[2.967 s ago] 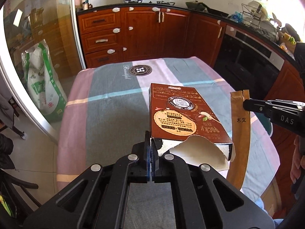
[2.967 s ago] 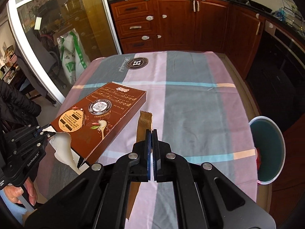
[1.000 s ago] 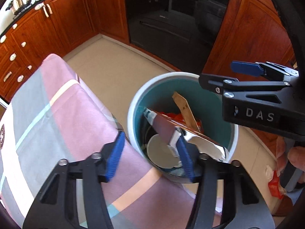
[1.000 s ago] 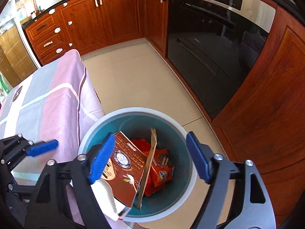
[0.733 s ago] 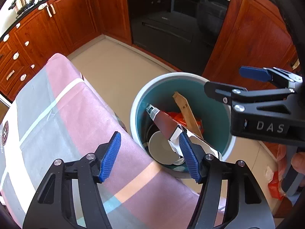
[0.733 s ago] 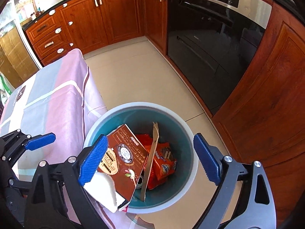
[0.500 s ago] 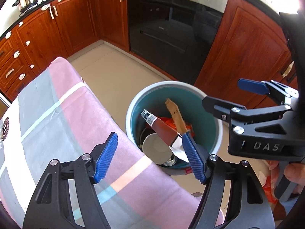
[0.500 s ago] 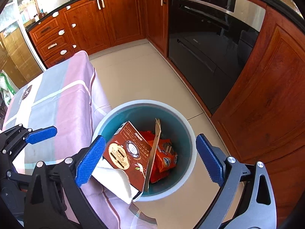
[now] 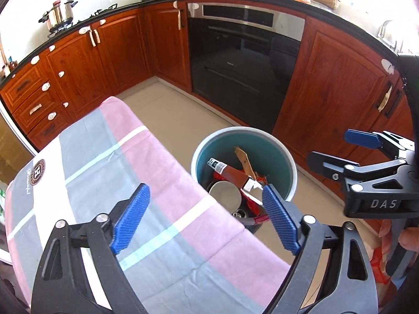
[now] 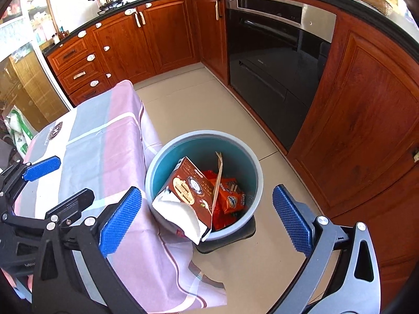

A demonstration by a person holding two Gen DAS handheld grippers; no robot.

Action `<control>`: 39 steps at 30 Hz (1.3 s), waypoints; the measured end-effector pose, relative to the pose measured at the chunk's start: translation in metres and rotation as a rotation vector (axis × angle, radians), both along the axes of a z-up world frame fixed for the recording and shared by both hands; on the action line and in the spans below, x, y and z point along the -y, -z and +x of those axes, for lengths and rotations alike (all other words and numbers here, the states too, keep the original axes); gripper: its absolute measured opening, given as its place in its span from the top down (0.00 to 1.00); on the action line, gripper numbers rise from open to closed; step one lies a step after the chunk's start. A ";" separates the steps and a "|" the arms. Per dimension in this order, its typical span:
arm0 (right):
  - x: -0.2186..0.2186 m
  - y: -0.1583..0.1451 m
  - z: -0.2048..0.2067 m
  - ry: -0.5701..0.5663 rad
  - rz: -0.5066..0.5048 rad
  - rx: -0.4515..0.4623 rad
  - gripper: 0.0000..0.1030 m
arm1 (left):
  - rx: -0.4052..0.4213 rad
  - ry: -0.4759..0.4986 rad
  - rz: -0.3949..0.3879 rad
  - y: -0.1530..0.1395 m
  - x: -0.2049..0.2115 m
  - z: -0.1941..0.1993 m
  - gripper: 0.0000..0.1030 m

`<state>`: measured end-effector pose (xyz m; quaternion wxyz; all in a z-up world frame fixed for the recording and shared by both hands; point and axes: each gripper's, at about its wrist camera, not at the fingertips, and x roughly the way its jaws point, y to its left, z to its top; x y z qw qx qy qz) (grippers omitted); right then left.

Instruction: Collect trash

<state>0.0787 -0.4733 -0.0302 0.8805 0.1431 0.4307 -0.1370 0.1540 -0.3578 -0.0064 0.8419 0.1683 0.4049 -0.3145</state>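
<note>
Carton (image 10: 189, 186) and paper sleeve (image 10: 218, 180), both light and crushable, are lying in the bin (image 10: 255, 167); left hand-held gripper (image 9: 205, 218) and right hand-held gripper (image 10: 207, 218) are opening wide, empty; edges would be gripping best.

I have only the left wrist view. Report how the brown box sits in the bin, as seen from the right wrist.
Observer: The brown box leans with its printed face up. Its torn white end pokes out over the rim of the bin on the table side.
Operator: Now tell me what is next to it.
Observer: A brown paper sleeve stands on edge against the box, with orange snack packs on its other side.
Operator: Check the right gripper.
Observer: The right gripper hangs above the bin, its jaws opening, with nothing held between the pads.
</note>
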 end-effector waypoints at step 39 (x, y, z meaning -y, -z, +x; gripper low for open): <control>-0.037 0.033 -0.109 0.009 0.018 -0.090 0.06 | -0.053 -0.261 0.040 0.011 -0.081 -0.055 0.04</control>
